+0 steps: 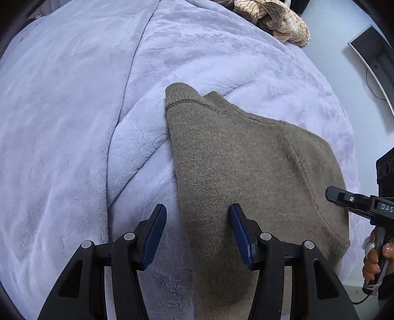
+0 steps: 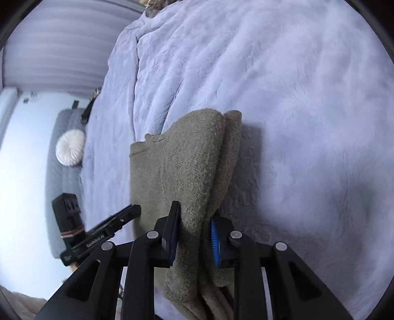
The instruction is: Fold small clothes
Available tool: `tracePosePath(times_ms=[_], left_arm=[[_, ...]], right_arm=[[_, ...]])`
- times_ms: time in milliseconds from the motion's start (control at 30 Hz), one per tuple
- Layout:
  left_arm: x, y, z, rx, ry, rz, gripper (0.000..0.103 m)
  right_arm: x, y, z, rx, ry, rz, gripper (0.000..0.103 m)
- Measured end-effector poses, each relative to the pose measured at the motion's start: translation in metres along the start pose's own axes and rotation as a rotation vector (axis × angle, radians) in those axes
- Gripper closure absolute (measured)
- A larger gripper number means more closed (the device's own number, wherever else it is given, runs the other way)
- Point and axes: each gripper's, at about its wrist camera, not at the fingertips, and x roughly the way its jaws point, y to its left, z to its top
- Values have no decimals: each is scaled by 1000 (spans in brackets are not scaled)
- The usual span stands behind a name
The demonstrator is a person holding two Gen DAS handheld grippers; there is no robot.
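Left wrist view: olive-brown knit sweater (image 1: 246, 167) lying folded on a pale lavender plush blanket (image 1: 73, 110), ribbed hem at the far end; left gripper (image 1: 198, 233) with jaws spread wide, blue pads straddling the sweater's left edge, holding nothing; right gripper (image 1: 331, 193) entering at the right margin beside the sweater, its grip not discernible here; tan striped garment (image 1: 278, 21) bunched at the blanket's far edge. Right wrist view: right gripper (image 2: 194, 233) closed tight on bunched layers of the sweater (image 2: 187, 157); left gripper (image 2: 134, 211) at left, near the sweater's edge; white round cushion (image 2: 70, 151) beyond the blanket (image 2: 283, 98)
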Motion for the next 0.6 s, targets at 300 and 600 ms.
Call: tracePosePath(times_ms=[300,600], left_arm=[[-4,-9,-1,13,7,32,44],[-24,-15,-28,21,55,46,44]], right_arm=[[3,-47,1,83,-15,-116,71],[-46,-15,-48,100,-55,-95,71]])
